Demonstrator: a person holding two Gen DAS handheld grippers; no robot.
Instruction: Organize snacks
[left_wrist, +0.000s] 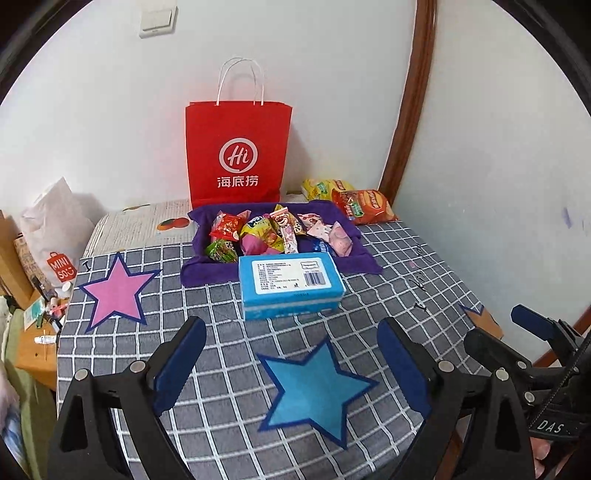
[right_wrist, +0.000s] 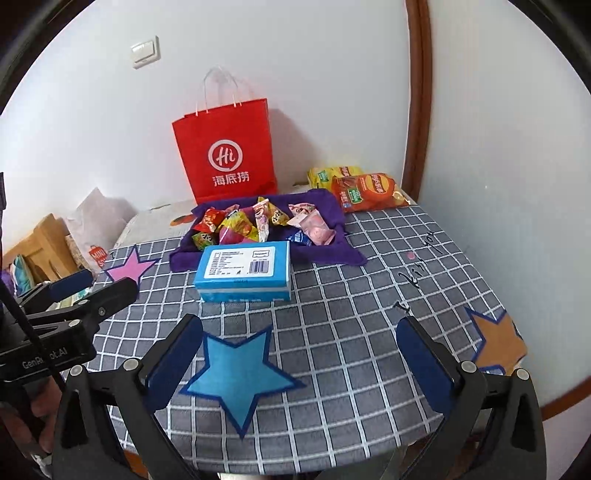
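A purple cloth tray (left_wrist: 207, 273) (right_wrist: 325, 206) holds several small wrapped snacks (left_wrist: 258, 232) (right_wrist: 255, 221) at the table's far side. A blue box (left_wrist: 290, 284) (right_wrist: 243, 271) lies in front of it. Two chip bags, orange (left_wrist: 364, 206) (right_wrist: 367, 192) and yellow (left_wrist: 321, 186) (right_wrist: 330, 172), lie at the back right. A red paper bag (left_wrist: 236, 155) (right_wrist: 225, 151) stands against the wall. My left gripper (left_wrist: 291, 363) is open and empty above the near table. My right gripper (right_wrist: 299, 354) is open and empty, beside the left one.
The grey checked tablecloth (left_wrist: 406, 280) (right_wrist: 369, 277) bears a pink star (left_wrist: 116, 291) (right_wrist: 129, 267), a blue star (left_wrist: 314, 391) (right_wrist: 240, 373) and an orange star (right_wrist: 496, 341). A white Miniso bag (left_wrist: 55, 232) and clutter stand off the table's left.
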